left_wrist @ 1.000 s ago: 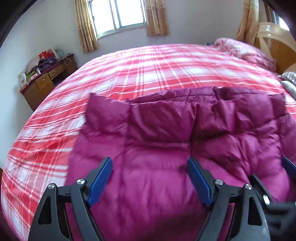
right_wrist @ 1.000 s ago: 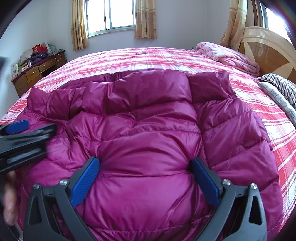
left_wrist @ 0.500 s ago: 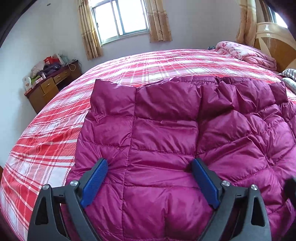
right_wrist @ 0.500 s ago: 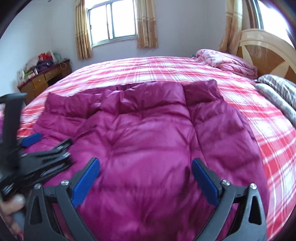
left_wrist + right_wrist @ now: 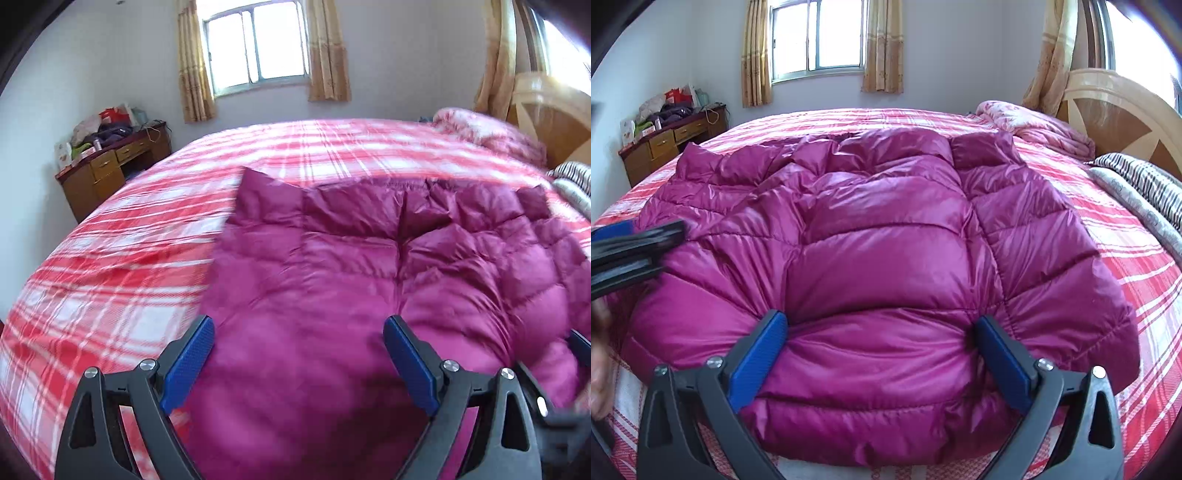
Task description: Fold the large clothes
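Observation:
A magenta quilted down jacket (image 5: 879, 236) lies spread on the red plaid bed (image 5: 1137, 258); it also shows in the left wrist view (image 5: 369, 280). My right gripper (image 5: 882, 339) is open, its blue pads pressed into the puffy near edge of the jacket on either side of a bulge. My left gripper (image 5: 299, 350) is open above the jacket's near left part, holding nothing. The left gripper also shows at the left edge of the right wrist view (image 5: 631, 247).
A wooden desk (image 5: 110, 170) with clutter stands by the left wall. A pink quilt (image 5: 1038, 125) and a striped blanket (image 5: 1145, 184) lie by the wooden headboard (image 5: 1123, 114) at the right. A curtained window (image 5: 816, 37) is at the back.
The left gripper has lifted off and shifted left, toward the jacket's left edge. The right gripper has come down and forward, and its pads now press into the jacket's near edge.

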Available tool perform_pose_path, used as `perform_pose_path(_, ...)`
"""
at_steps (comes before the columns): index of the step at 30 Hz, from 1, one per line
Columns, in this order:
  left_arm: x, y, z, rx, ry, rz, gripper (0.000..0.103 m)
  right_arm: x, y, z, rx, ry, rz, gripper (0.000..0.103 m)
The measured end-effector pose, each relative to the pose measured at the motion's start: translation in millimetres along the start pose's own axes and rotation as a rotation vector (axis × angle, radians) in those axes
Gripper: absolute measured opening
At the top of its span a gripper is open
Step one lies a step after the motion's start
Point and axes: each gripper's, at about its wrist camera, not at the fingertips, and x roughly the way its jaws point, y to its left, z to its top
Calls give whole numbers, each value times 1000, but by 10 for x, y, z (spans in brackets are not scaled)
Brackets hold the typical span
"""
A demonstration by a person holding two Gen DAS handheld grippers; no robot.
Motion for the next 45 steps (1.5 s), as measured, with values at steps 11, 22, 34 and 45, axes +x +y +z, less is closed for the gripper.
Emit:
perform_pose_path(11, -130, 856, -577, -319, 196, -84, 93, -9, 12, -34, 2, -18, -3, 103)
perform_pose_path(22, -83, 485, -495, -274, 194, -144, 73, -43, 25, -81, 7, -36, 0, 103)
perform_pose_path(34, -460, 257, -13, -107, -22, -201, 7, -111, -17, -68, 56, -32, 2, 101)
perform_pose_path(45, -1098, -765, 622, 207, -286, -311, 7, -241, -248, 38, 162, 25, 42, 91)
